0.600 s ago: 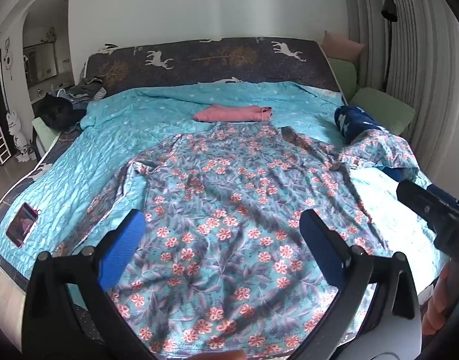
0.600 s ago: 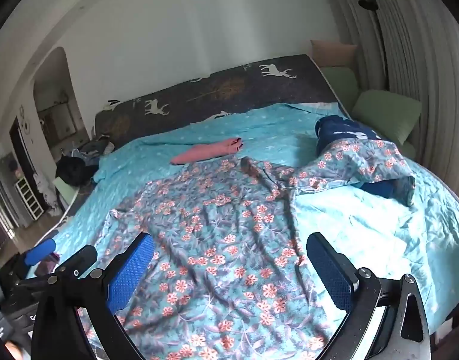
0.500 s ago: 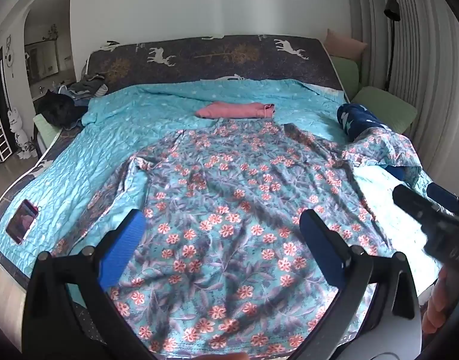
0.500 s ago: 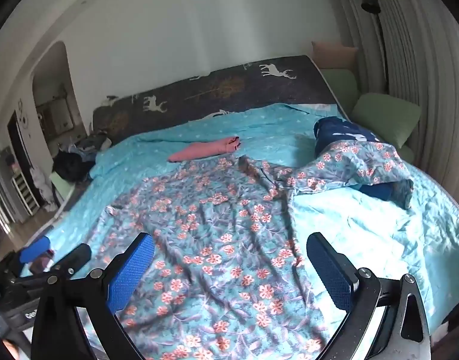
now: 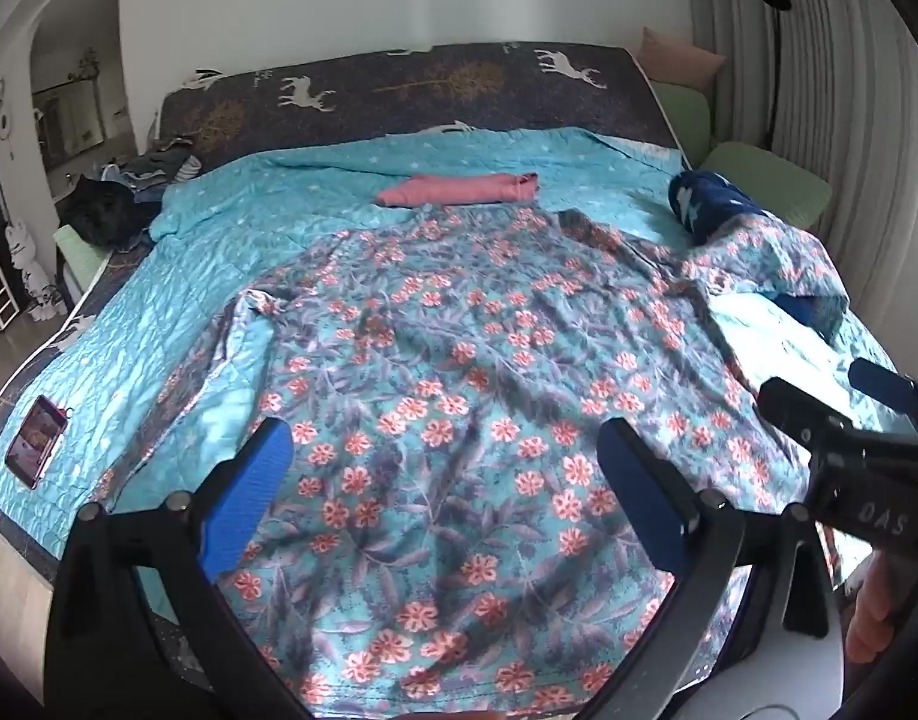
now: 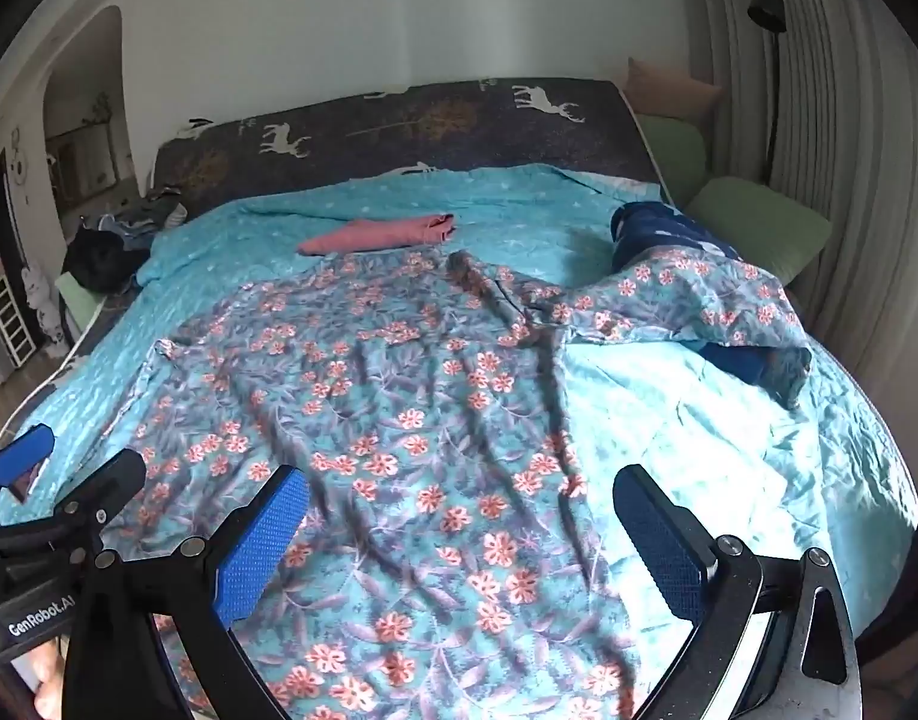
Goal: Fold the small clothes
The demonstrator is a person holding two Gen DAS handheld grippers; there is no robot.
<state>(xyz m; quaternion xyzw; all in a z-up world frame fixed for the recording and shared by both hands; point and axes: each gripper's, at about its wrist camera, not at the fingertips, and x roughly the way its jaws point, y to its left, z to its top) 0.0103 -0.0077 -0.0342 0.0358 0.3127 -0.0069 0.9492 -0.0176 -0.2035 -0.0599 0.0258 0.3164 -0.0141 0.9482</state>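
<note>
Your left hand-held gripper hangs over the near hem of the floral garment, fingers wide apart, holding nothing. Your right hand-held gripper is the same: spread wide, empty, over the garment's near right part.

Progress, judged from how things lie: the floral garment is spread flat across the bed, hem toward you, collar toward the headboard. No fold in it yet. Left sleeve lies out to the side; right sleeve is draped over a navy item at the bed's right edge. So this one is laid out only: sleeves in, then body folds, all left to do.

One pink piece sits folded just past the collar; looks done.

Count:
- hand-held grippers: 2, both empty
- floral garment: 1, unfolded
- pink folded piece: 1
- navy item: 1, partly covered, can't tell what it is
- phone: 1, near left edge of bed
- dark pile off the bed's far left corner: count unclear
</note>
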